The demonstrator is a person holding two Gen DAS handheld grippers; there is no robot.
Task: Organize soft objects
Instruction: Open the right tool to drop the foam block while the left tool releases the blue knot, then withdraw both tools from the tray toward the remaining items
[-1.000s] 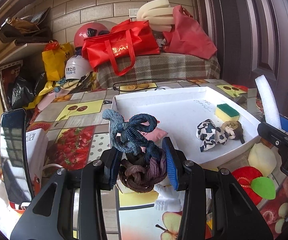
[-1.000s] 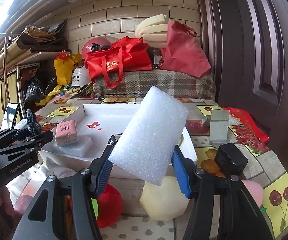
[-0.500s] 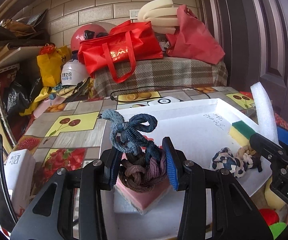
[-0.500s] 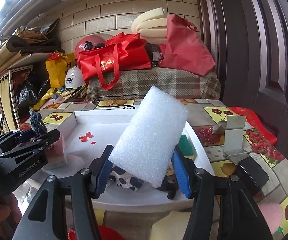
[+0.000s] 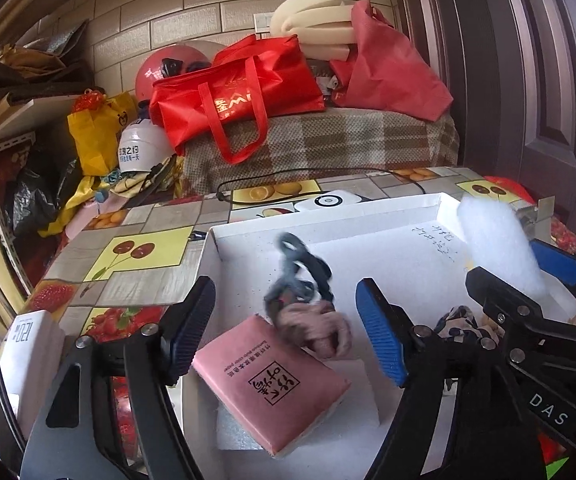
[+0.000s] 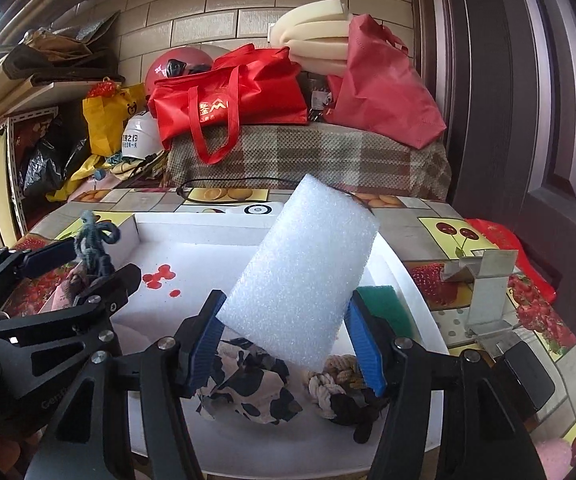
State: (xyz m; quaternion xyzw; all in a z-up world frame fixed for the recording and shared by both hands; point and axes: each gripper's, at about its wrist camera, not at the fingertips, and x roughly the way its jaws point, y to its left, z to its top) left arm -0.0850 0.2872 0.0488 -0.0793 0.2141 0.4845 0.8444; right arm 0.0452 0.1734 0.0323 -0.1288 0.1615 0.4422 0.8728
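My left gripper (image 5: 284, 308) stands over the white tray (image 5: 367, 216) with its jaws opening wide. The knotted blue-grey and brown rope toy (image 5: 303, 304) is blurred between them, loose, just above a pink packet (image 5: 272, 384). My right gripper (image 6: 286, 334) holds a white foam block (image 6: 303, 272) tilted upright. Its jaws are opening, but the pads still touch the block's sides. Under it in the tray lie a cow-patterned cloth (image 6: 248, 384), a cream and black rope knot (image 6: 339, 388) and a green sponge (image 6: 383, 304).
Behind the table a plaid-covered bench (image 5: 327, 148) carries red bags (image 5: 240, 92) and helmets. A black cable (image 5: 288, 184) lies past the tray. A white box (image 5: 28, 344) stands at the left, a metal bracket (image 6: 483, 292) and a black device (image 6: 523, 372) at the right.
Both grippers moved forward over the tray. The left jaws spread apart and let go of the rope toy, which drops toward the pink packet. The foam block stays between the right pads.
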